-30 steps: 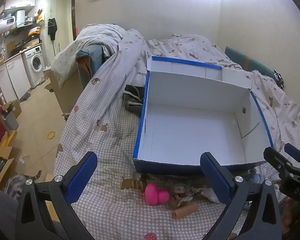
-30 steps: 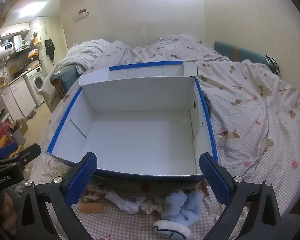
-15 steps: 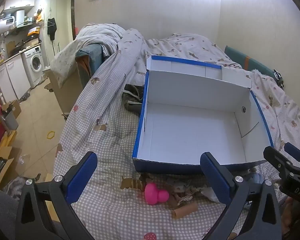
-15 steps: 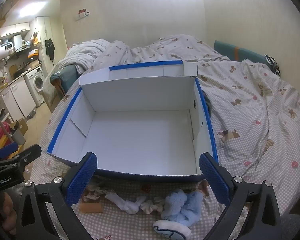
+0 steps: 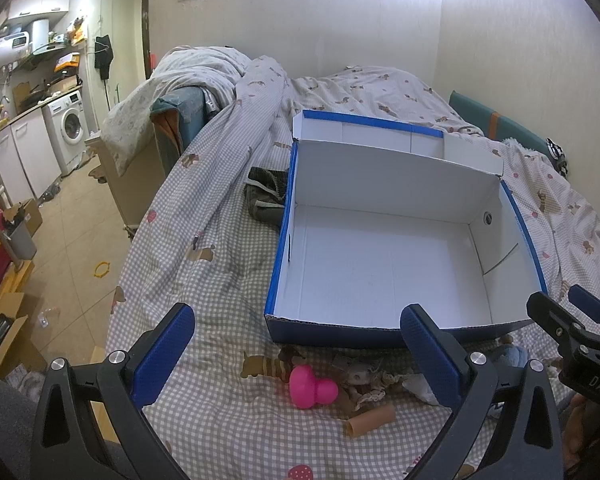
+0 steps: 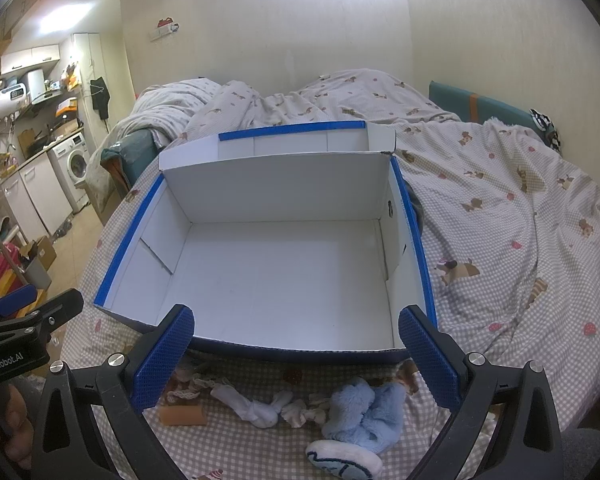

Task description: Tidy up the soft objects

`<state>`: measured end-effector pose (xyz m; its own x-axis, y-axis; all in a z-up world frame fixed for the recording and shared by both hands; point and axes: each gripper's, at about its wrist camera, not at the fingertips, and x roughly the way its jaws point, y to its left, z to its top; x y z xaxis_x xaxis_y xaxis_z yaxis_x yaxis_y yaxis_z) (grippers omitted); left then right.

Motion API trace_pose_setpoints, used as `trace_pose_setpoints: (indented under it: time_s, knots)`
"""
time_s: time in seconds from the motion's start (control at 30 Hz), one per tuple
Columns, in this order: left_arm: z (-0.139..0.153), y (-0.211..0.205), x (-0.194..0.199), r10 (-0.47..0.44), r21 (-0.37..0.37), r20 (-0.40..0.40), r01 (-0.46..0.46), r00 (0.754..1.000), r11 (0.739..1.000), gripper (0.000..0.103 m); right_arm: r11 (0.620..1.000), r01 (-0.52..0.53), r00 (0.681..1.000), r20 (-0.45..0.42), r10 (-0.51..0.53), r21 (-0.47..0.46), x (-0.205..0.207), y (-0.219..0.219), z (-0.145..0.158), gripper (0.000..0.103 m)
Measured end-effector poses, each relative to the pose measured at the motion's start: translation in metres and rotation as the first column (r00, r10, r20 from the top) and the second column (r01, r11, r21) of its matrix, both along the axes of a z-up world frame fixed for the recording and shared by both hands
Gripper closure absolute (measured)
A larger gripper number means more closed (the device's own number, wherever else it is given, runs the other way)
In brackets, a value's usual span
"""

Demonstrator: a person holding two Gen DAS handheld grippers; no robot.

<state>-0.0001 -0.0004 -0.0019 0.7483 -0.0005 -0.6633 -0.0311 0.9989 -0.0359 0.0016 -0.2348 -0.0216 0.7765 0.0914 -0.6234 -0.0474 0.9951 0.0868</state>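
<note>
An empty white box with blue edges [image 5: 380,272] [image 6: 284,280] lies on the checked bedspread. In front of its near wall sits a row of small items: a pink soft toy [image 5: 312,387], a tan roll [image 5: 370,420] [image 6: 182,415], lacy cloth [image 5: 364,376], a knotted white sock [image 6: 252,407] and a fluffy light-blue plush slipper [image 6: 360,412]. My left gripper [image 5: 300,352] hovers open over the pink toy, holding nothing. My right gripper [image 6: 296,354] hangs open above the sock and slipper, likewise holding nothing.
A dark folded garment [image 5: 266,196] lies against the box's left side. Crumpled duvet [image 6: 340,100] covers the far bed. The bed's left edge drops to a tiled floor [image 5: 72,248] with cardboard boxes and a washing machine [image 5: 70,128].
</note>
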Motion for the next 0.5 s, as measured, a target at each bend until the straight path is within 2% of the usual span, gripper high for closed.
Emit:
trace_pose_setpoints:
  time_s: [0.5]
  knots:
    - [-0.0067, 0.0001, -0.0004, -0.003, -0.006, -0.004, 0.003, 1.000, 1.000, 0.000, 1.000, 0.000, 1.000, -0.001, 0.000, -0.001, 0.0004, 0.0002, -0.0004, 0.000]
